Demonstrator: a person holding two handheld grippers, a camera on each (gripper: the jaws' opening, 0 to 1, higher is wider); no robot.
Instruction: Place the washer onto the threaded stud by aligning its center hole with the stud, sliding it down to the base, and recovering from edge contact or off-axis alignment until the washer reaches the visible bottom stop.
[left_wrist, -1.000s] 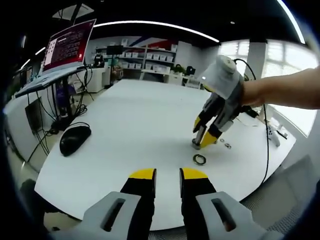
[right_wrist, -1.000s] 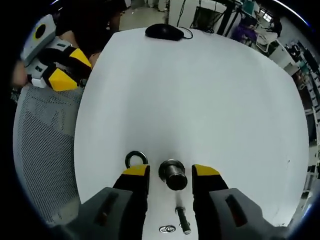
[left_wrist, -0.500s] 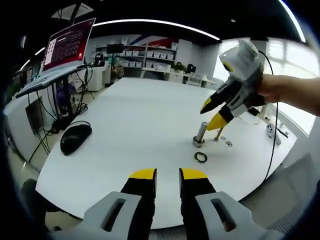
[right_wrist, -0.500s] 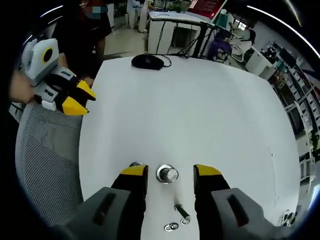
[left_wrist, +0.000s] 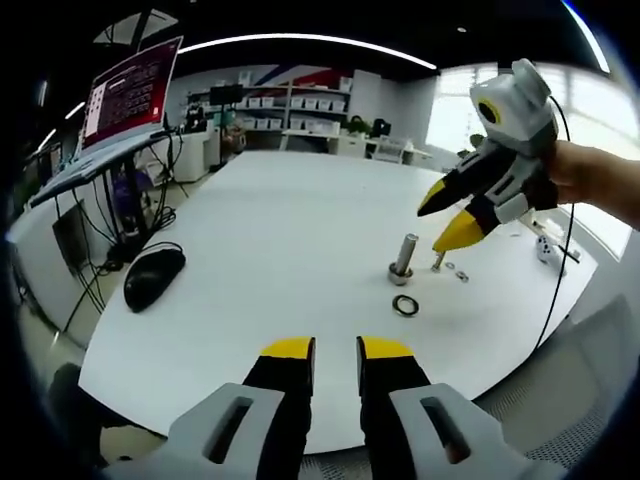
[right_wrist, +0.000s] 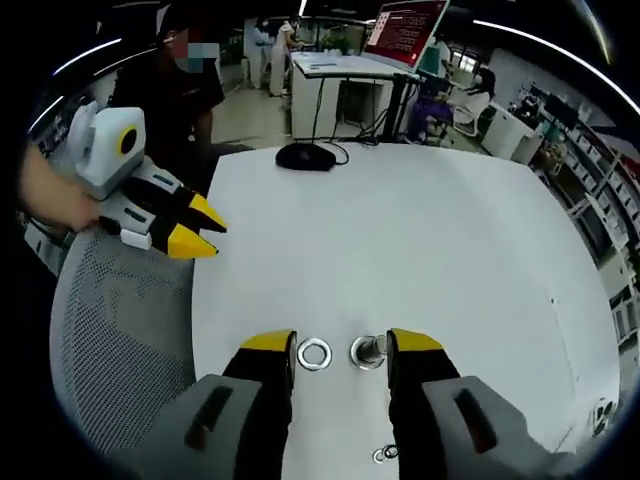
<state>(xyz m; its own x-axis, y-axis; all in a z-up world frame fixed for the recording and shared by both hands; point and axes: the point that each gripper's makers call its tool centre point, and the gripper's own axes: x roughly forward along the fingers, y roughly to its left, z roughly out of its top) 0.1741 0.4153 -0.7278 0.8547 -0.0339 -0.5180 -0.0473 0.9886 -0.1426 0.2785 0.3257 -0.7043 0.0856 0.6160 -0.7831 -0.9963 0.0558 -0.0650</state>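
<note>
Yellow-tipped jaws of the right gripper stand apart, gripping nothing, above the white table. Between them, below, lie the flat metal washer and, just beside it, the upright stud, seen end-on so its thread is hard to make out. The left gripper hovers near the table edge, jaws slightly parted and empty.

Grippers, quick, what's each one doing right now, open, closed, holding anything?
Left gripper: open, holding nothing.
Right gripper: open, holding nothing, above the washer and stud.
</note>
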